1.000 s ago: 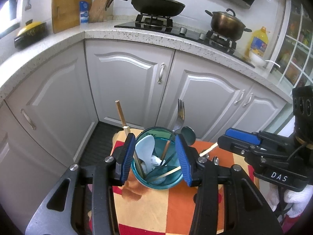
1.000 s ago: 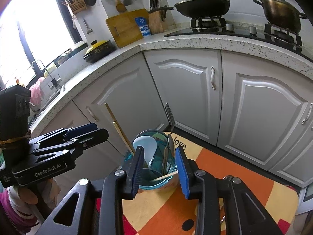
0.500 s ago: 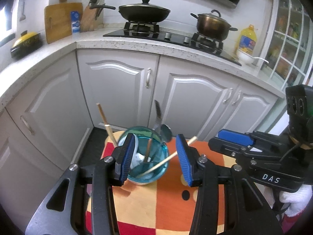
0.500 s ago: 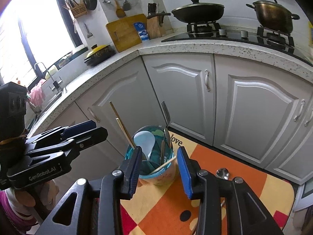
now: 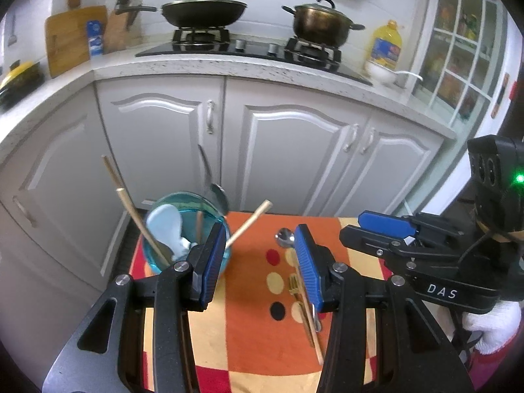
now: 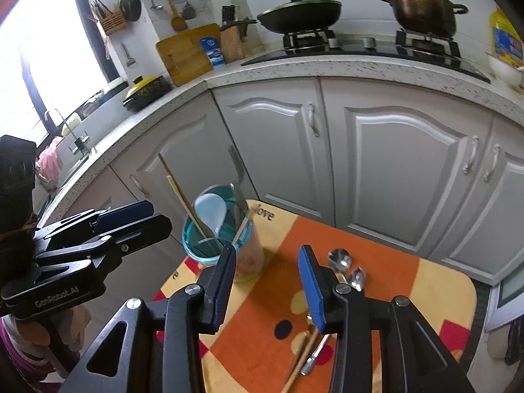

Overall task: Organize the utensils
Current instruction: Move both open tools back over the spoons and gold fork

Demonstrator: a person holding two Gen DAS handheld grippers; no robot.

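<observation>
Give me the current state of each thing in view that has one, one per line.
Blue cup: upright, holding utensils.
Chopsticks: leaning in the cup.
Two loose spoons: lying on the cloth, outside the cup.
Gold fork: lying on the cloth.
Wok: lidded, on the burner.
Pot: lidded.
Left hand-held gripper: open, empty.
Right hand-held gripper: opening, nothing between the jaws.

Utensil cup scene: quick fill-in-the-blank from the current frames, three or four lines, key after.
1. The blue cup stands on a small table covered with a ____ patterned cloth.
2. The pale blue ____ stands in the cup.
3. Nothing is between the fingers of the right gripper; its jaws are ____.
4. Two metal ____ lie on the cloth.

Key: orange; spoon; opening; spoons
</observation>
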